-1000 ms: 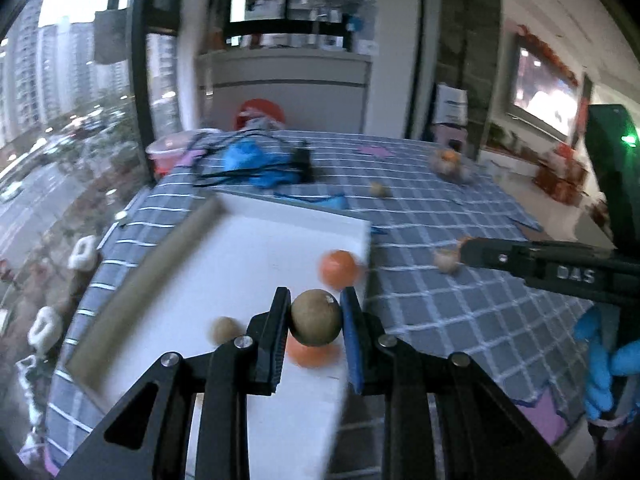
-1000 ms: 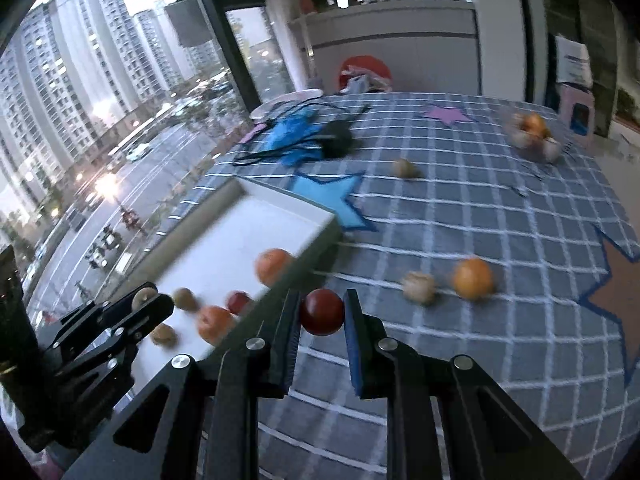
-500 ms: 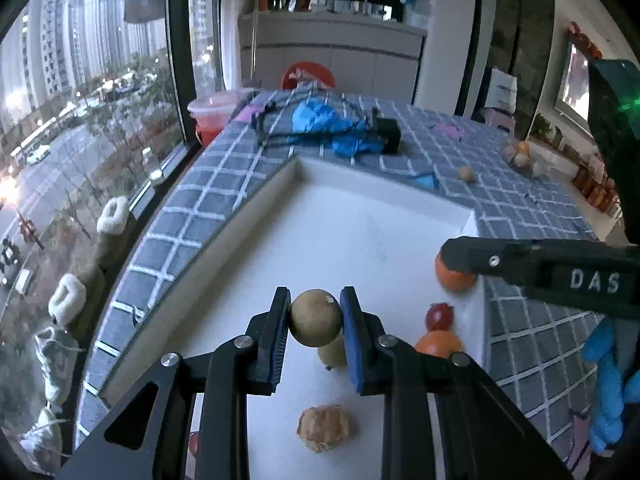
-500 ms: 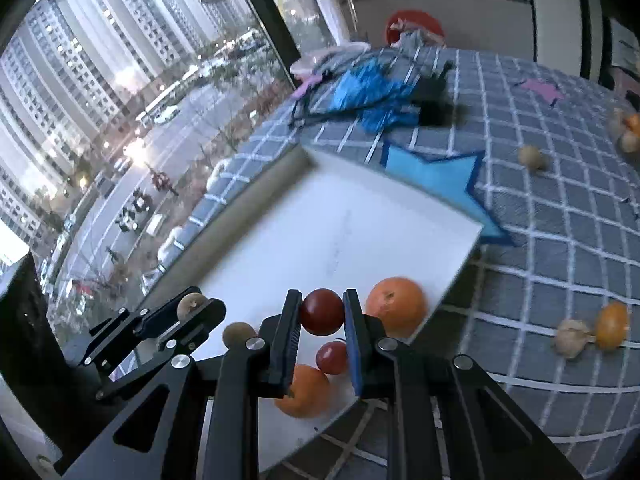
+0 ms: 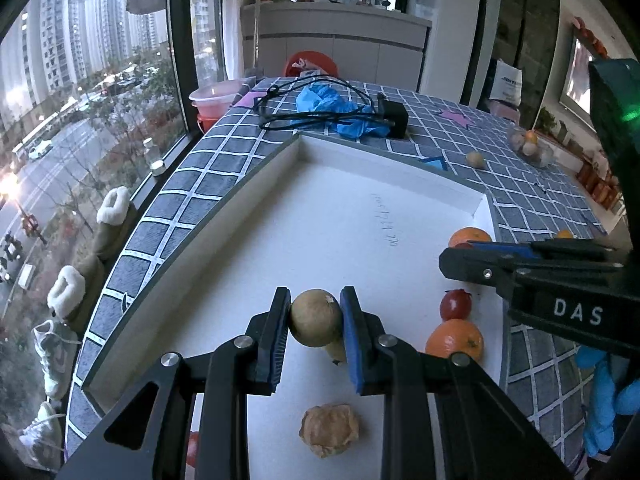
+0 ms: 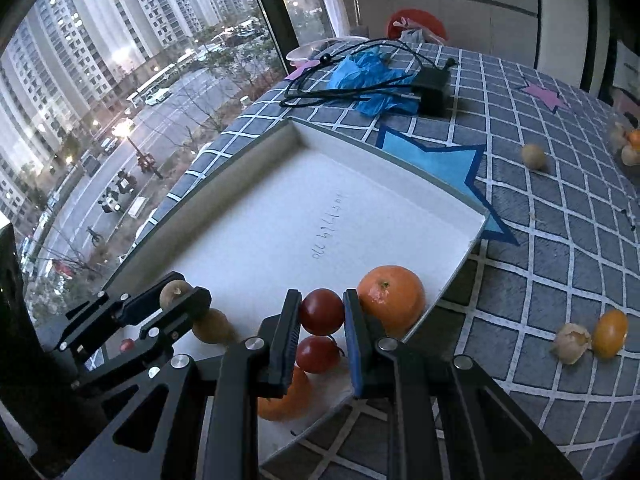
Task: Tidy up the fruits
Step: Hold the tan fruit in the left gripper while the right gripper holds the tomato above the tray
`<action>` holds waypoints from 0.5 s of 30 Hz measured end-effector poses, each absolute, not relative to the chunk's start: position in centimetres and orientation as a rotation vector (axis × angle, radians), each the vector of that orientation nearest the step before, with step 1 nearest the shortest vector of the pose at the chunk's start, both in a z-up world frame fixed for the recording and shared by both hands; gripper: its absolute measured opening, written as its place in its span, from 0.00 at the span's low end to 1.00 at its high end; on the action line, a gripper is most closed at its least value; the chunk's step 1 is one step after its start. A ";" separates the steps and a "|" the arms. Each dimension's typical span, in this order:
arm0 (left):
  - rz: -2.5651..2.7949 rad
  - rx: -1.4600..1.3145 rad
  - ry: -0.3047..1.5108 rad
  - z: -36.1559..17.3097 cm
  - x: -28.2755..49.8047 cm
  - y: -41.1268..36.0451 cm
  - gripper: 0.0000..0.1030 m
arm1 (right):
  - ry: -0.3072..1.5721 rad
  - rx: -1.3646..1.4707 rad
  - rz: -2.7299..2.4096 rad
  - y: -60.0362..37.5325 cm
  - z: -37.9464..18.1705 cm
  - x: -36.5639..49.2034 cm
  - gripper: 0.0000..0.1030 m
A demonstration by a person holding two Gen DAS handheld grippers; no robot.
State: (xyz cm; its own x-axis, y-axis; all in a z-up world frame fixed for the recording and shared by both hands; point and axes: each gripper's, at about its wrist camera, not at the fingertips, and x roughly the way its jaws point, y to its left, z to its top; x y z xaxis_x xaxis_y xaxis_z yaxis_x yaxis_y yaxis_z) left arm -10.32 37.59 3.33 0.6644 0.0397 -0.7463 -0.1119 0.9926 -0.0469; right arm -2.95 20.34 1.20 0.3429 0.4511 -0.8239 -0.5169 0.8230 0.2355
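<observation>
Fruits are gathering in the white tray (image 6: 256, 208) by the window, and both grippers are bringing in one more each. The left gripper (image 5: 316, 322) is clamped on a round brown fruit (image 5: 316, 316), hanging over the near part of the tray, with another brown fruit (image 6: 212, 326) sitting just under it and a wrinkled, husk-like fruit (image 5: 329, 429) lying closer to the tray's near edge. The right gripper (image 6: 322, 316) is squeezing a small red fruit (image 6: 322, 312) above the tray's right side, where a second red fruit (image 6: 318, 354) is lying between two oranges: a large orange (image 6: 392, 298) against the rim and a near orange (image 6: 286, 400) half hidden under the gripper's fingers.

So I would judge the sorting well under way but not finished. Both held fruits are yet to be let go, and several pieces are waiting out on the checked tablecloth (image 6: 560, 240): a husked fruit (image 6: 571, 342) touching a small yellow-orange fruit (image 6: 610, 334), a lone tan fruit (image 6: 533, 156) farther off, and a small pile of fruit (image 6: 628, 146) at the far right edge. Most of the tray's floor is bare, so room is not lacking.
</observation>
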 end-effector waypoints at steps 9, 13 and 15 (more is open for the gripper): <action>0.084 -0.090 0.840 3.5 -10.3 37.6 0.27 | 1.015 -0.090 0.635 20.2 2.0 -3.8 0.21; 0.084 -0.088 0.839 3.5 -10.3 37.5 0.27 | 1.006 -0.098 0.636 20.2 2.0 -3.7 0.21; 0.083 -0.087 0.838 3.5 -10.3 37.5 0.27 | 1.002 -0.098 0.637 20.0 2.0 -3.7 0.21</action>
State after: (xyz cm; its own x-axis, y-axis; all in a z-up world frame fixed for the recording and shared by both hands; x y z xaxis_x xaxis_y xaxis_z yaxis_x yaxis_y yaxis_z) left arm -10.32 37.45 3.55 0.6661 0.0390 -0.7448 -0.1073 0.9933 -0.0439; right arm -3.69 20.03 1.98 0.3745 0.4533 -0.8089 -0.5402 0.8157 0.2070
